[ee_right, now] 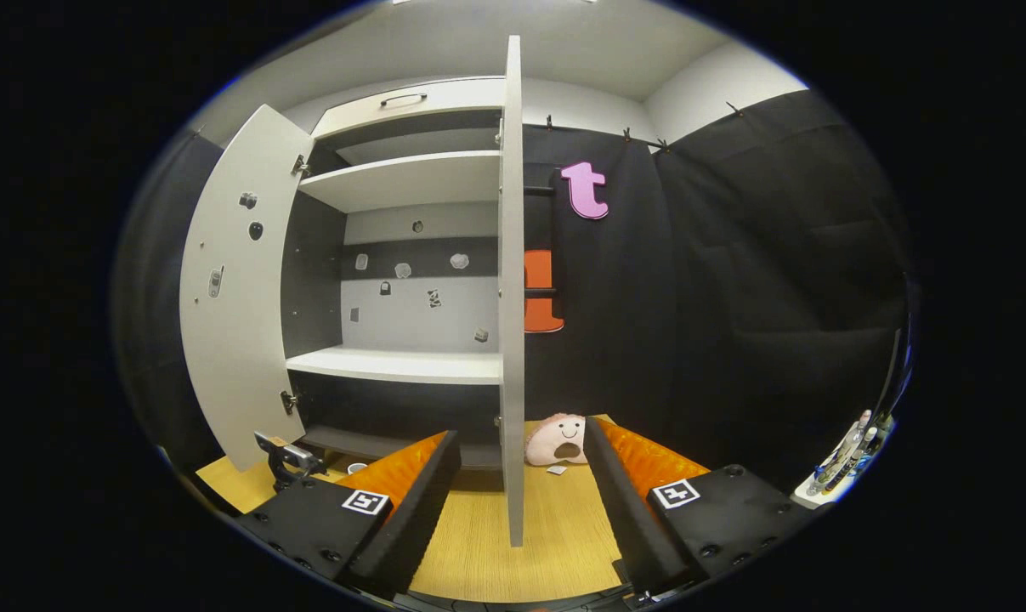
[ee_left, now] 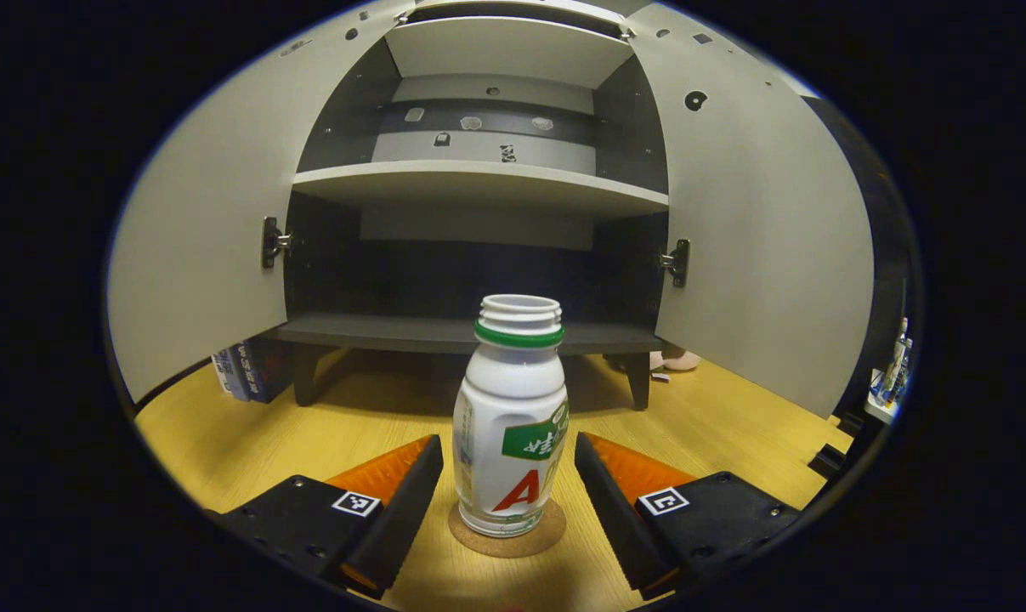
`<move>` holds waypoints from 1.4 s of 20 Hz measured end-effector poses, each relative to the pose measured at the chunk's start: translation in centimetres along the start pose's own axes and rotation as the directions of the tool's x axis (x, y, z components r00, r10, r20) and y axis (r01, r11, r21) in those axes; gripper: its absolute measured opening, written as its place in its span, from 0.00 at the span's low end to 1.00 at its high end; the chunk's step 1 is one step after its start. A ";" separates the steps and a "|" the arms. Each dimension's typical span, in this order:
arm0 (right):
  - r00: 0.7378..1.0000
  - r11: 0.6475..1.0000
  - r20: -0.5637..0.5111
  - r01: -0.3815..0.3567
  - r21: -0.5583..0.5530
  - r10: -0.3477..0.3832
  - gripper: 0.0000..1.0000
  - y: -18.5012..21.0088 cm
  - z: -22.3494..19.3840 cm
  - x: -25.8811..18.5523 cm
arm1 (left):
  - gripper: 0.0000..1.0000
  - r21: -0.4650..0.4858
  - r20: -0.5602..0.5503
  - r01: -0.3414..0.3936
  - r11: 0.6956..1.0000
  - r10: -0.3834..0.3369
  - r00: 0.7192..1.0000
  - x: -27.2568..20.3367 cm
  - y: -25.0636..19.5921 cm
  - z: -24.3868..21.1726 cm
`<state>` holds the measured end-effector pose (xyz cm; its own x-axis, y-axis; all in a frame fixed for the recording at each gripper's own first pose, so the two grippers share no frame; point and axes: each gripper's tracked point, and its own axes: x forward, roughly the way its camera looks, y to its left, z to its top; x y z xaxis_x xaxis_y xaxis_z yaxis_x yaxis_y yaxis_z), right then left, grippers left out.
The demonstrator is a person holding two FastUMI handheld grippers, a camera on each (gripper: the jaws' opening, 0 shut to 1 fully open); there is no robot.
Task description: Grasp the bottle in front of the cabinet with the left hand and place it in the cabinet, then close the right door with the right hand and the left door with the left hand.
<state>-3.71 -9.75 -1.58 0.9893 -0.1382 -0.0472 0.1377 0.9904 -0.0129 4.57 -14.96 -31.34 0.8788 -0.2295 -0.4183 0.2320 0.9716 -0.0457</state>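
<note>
A white bottle (ee_left: 510, 425) with a green neck ring and no cap stands upright on a round cork coaster (ee_left: 513, 537) on the wooden floor, in front of the cabinet's low bottom shelf (ee_left: 444, 330). My left gripper (ee_left: 508, 449) is open, one finger on each side of the bottle, neither touching it. Both grey doors stand wide: the left door (ee_left: 198, 255) and the right door (ee_left: 759, 238). In the right gripper view my right gripper (ee_right: 521, 438) is open and holds nothing, facing the right door (ee_right: 511, 297) edge-on; the left door (ee_right: 232, 289) swings out beyond.
Books (ee_left: 245, 370) lean by the cabinet's left leg. A pink plush toy (ee_right: 555, 438) lies on the floor behind the right door. Small bottles (ee_left: 891, 374) stand at the far right. White shelves (ee_left: 478, 180) cross the cabinet higher up.
</note>
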 end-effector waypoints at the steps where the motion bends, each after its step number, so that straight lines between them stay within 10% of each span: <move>1: 1.000 1.000 0.001 0.000 0.004 0.000 0.97 0.0 0.0 0.0 | 0.95 -0.007 -0.005 -0.007 1.000 0.007 1.000 0.1 0.2 -0.2; 4: 1.000 1.000 -0.003 0.005 0.016 -0.005 0.97 -0.2 -0.4 -0.3 | 0.95 -0.007 -0.002 0.008 1.000 -0.008 1.000 -0.1 0.1 0.1; 5: 1.000 1.000 -0.003 0.006 0.021 -0.006 0.97 -0.2 -0.5 -0.3 | 0.79 -0.005 -0.003 0.006 1.000 -0.006 1.000 -0.3 0.2 0.4; 14: 1.000 0.999 0.010 0.000 0.046 -0.001 0.97 0.1 -0.7 -0.4 | 0.78 0.126 0.054 0.025 0.992 -0.032 0.998 -5.1 0.1 7.8; 28: 0.995 0.992 0.017 0.095 0.082 -0.097 0.96 -3.1 -1.6 -1.7 | 0.77 0.075 0.264 0.021 0.997 -0.040 0.964 -6.3 1.1 33.0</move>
<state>-5.88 -12.65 -3.04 0.9720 -0.2334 -0.0287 0.2348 0.9699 0.0650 13.01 -14.27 1.15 0.9479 -0.2748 -0.1614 0.2806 0.9597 0.0139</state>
